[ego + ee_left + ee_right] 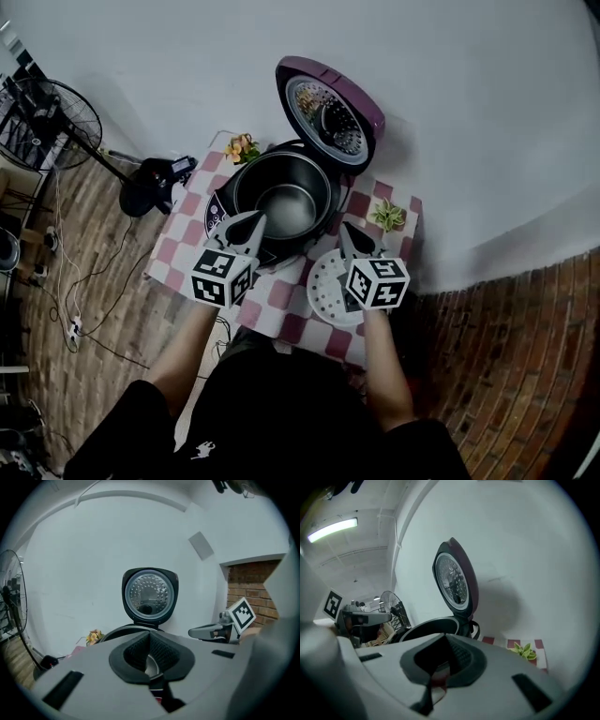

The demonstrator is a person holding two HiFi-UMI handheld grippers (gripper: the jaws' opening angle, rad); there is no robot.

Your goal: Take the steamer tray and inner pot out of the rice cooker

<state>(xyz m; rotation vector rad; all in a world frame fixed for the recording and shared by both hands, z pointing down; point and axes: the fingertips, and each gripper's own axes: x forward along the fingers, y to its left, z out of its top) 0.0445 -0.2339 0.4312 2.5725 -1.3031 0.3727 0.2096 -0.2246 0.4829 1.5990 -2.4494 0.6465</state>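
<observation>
the rice cooker stands at the back of a small table covered in a red-and-white checked cloth. its purple lid is hinged open and stands nearly upright, with the silvery dimpled inner plate turned toward the person. the inner pot sits inside the cooker's dark round body. it is a smooth grey metal bowl with its mouth up and its axis vertical. the steamer tray is out of the cooker. it is a flat white round disc pierced with small holes, lying level on the cloth to the front right of the cooker, partly under the right gripper.

the left gripper hovers over the cooker's front rim. its ribbed black pads are pressed together with nothing between them. the right gripper's jaws are likewise pressed together and empty. both grey grippers point toward the wall, tilted slightly down.

small orange flowers sit at the table's back left corner, and a green leafy plant sits to the right of the cooker. a black wire-cage fan stands on the brick-pattern floor to the left.
</observation>
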